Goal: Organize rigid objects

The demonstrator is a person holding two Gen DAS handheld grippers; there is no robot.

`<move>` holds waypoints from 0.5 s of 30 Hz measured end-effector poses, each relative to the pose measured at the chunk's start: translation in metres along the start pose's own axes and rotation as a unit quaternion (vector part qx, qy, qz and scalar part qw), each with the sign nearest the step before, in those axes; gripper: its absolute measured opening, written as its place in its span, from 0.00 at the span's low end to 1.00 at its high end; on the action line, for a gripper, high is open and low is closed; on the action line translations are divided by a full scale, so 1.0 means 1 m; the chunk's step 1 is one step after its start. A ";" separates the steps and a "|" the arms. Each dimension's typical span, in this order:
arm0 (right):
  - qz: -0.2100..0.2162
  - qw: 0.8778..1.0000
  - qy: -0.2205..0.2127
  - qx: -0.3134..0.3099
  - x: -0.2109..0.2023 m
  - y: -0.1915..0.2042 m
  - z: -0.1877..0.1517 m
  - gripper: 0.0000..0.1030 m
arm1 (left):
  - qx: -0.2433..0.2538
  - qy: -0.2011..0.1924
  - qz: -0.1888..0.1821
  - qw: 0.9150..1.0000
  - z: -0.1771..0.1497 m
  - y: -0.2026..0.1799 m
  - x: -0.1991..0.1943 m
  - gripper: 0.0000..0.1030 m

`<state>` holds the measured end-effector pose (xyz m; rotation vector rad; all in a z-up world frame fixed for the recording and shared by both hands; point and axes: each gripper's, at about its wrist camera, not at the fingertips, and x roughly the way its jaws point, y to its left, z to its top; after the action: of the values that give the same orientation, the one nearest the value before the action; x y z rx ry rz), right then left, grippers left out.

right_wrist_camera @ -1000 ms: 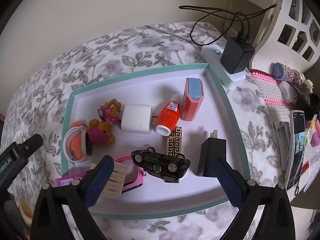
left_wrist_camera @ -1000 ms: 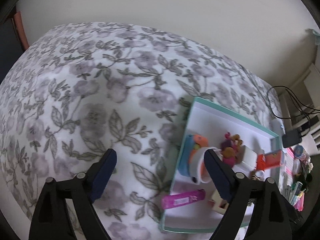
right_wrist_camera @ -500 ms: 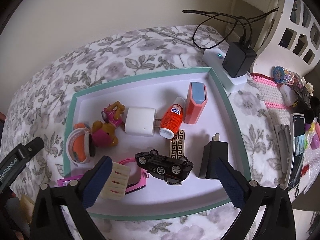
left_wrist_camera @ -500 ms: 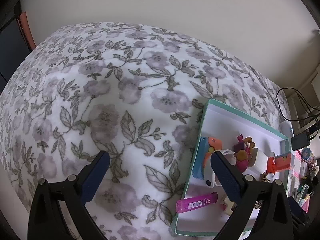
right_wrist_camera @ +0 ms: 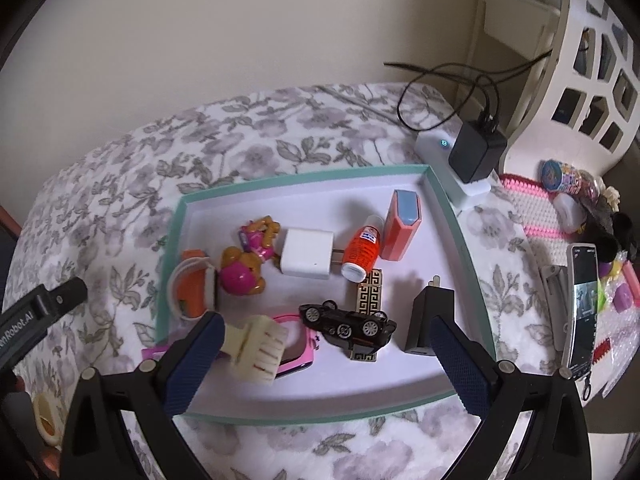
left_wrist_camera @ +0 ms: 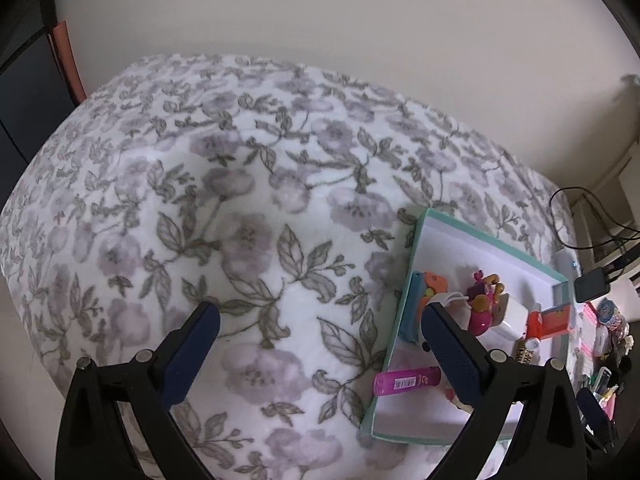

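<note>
A shallow white tray with a teal rim [right_wrist_camera: 304, 178] lies on the floral bedspread [left_wrist_camera: 240, 208]. In it are an upturned black toy car [right_wrist_camera: 348, 324], a white charger [right_wrist_camera: 306, 258], an orange bottle [right_wrist_camera: 362, 248], a coral and blue box [right_wrist_camera: 402, 224], a black adapter [right_wrist_camera: 430, 320], pink toy figures [right_wrist_camera: 248, 276] and a cream comb [right_wrist_camera: 258, 344]. My right gripper [right_wrist_camera: 326, 348] hangs open above the tray's near side and holds nothing. My left gripper [left_wrist_camera: 320, 336] stands wide open over bare bedspread, left of the tray [left_wrist_camera: 400, 320], near a pink tube [left_wrist_camera: 408, 380].
A white power strip with a black plug and cables [right_wrist_camera: 476, 156] sits past the tray's far right corner. To the right lie a phone [right_wrist_camera: 582, 304], a pink crocheted mat [right_wrist_camera: 532, 200] and small clutter. A white lattice basket [right_wrist_camera: 580, 60] stands behind. A wall borders the bed.
Both grippers have pulled up and back, so the tray looks smaller and farther. The left gripper's jaws widened a little. Nothing in the tray has moved.
</note>
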<state>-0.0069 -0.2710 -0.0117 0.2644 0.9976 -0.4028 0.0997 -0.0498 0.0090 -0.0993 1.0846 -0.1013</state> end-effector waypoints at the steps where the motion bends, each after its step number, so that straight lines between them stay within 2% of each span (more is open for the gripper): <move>1: -0.001 1.000 -0.006 -0.004 -0.004 0.002 -0.002 1.00 | 0.002 -0.003 -0.001 1.000 0.000 0.002 -0.004 0.98; 3: -0.002 1.000 -0.014 -0.011 -0.010 0.006 -0.006 1.00 | 0.010 -0.014 0.003 1.000 -0.002 0.006 -0.014 0.98; 8: 0.001 1.000 -0.023 -0.018 -0.018 0.013 -0.016 1.00 | 0.033 -0.044 0.048 0.997 -0.013 0.018 -0.033 0.98; 12: 0.002 0.999 -0.024 -0.027 -0.021 0.018 -0.024 1.00 | 0.035 -0.039 0.022 0.998 -0.023 0.032 -0.038 0.98; 15: 0.003 0.999 -0.025 -0.031 -0.024 0.021 -0.030 1.00 | 0.037 -0.037 0.022 0.998 -0.030 0.039 -0.039 0.98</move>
<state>-0.0312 -0.2351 -0.0064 0.1999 0.9587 -0.3714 0.0559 -0.0073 0.0243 -0.0124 1.0069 -0.0973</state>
